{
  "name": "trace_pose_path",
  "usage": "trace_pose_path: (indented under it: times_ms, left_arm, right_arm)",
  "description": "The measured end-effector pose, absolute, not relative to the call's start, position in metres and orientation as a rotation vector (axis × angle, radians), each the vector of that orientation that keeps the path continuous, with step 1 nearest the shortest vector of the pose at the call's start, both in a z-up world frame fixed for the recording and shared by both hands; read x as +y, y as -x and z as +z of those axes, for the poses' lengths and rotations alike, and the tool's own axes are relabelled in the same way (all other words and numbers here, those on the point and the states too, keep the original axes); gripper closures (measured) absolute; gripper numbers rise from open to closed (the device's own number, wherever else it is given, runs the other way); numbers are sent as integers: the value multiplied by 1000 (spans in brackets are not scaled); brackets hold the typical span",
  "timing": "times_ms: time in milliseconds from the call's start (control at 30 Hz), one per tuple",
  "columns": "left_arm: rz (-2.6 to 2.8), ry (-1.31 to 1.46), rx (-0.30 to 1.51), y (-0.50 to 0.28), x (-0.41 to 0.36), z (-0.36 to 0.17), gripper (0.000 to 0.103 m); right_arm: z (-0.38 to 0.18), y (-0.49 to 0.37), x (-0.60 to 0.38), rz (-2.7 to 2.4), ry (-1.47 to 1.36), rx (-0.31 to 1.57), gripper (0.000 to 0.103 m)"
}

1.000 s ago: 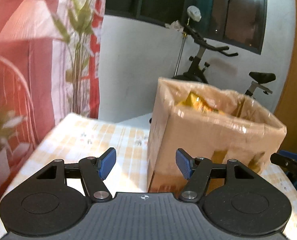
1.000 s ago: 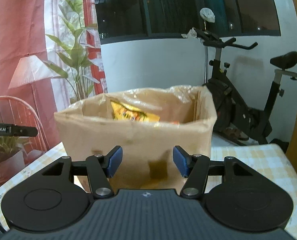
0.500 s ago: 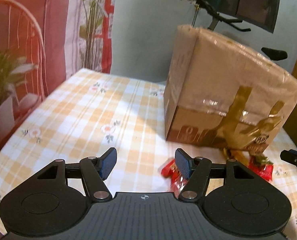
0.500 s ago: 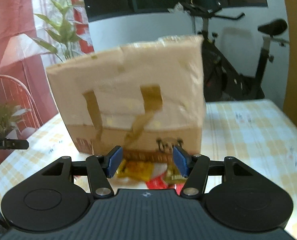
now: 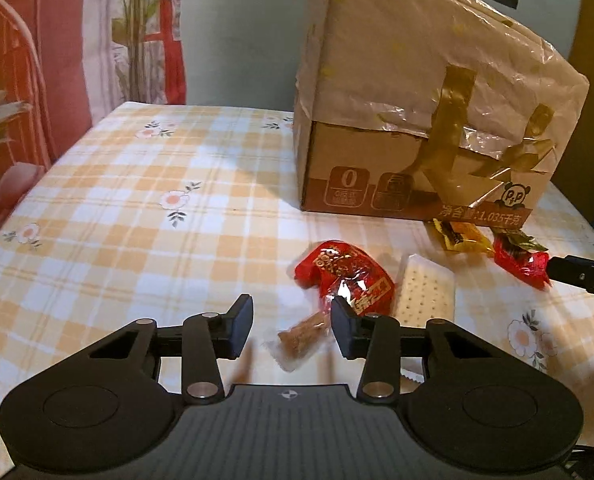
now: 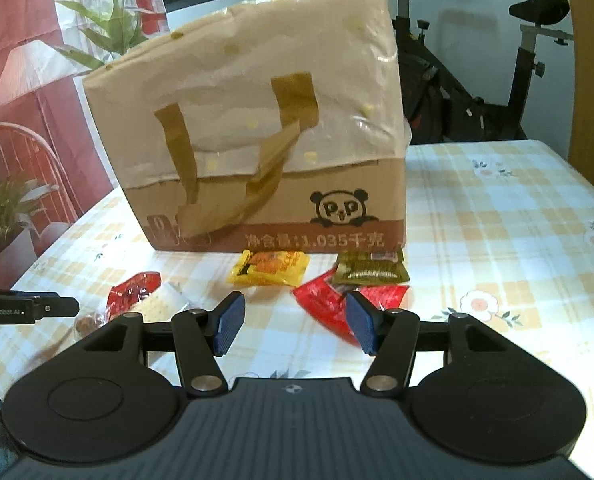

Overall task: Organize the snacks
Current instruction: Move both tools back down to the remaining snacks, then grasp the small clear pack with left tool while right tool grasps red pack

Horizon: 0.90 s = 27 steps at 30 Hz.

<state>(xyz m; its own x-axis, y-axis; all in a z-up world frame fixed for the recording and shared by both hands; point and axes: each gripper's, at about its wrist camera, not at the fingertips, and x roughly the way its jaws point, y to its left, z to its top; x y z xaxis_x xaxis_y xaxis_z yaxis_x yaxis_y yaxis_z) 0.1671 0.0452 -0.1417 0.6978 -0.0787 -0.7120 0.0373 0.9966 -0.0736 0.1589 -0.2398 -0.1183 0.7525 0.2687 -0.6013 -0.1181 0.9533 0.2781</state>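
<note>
Six wrapped snacks lie loose on the checked tablecloth (image 5: 145, 208), all in front of the cardboard box (image 6: 281, 184). Just at the box's foot are a yellow packet (image 6: 271, 268) and a dark olive packet (image 6: 371, 270), both flat and crinkly; the olive one overlaps a glossy red wrapper (image 6: 329, 306). Further out from the box, toward its left corner, sit a puffy red pouch (image 5: 343, 276), a pale square cracker pack (image 5: 425, 292) touching it, and a small brown bar in clear film (image 5: 303, 330). The box is upright, draped in thin cream plastic with strips of brown tape, a panda printed low on its face; its inside cannot be seen. The left gripper (image 5: 292, 326) is spread wide around the brown bar, holding nothing. The right gripper (image 6: 295, 320) is likewise released, its blue ribbed pads (image 6: 229, 322) apart beside the red wrapper.
</note>
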Motion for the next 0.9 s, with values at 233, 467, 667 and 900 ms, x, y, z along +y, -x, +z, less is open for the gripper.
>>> trace_pose_path:
  times_ms: [233,467,667,900]
  left_arm:
    - [-122,50,845,-171,40,-156,58]
    - [-159,11,880,-169,28,-161,61]
    - [-137,51,872,-177,33,-160,61]
    - [-60,79,844,-183,38,-162,84]
  right_arm:
    - [-124,-158,-242,205,-254,689,43]
    - [-130,-154,-248,183,-293,702,43]
    - [-132,-152,-249,181,-294,711,43]
    - [-134,-152,-246,181,-285,721,43]
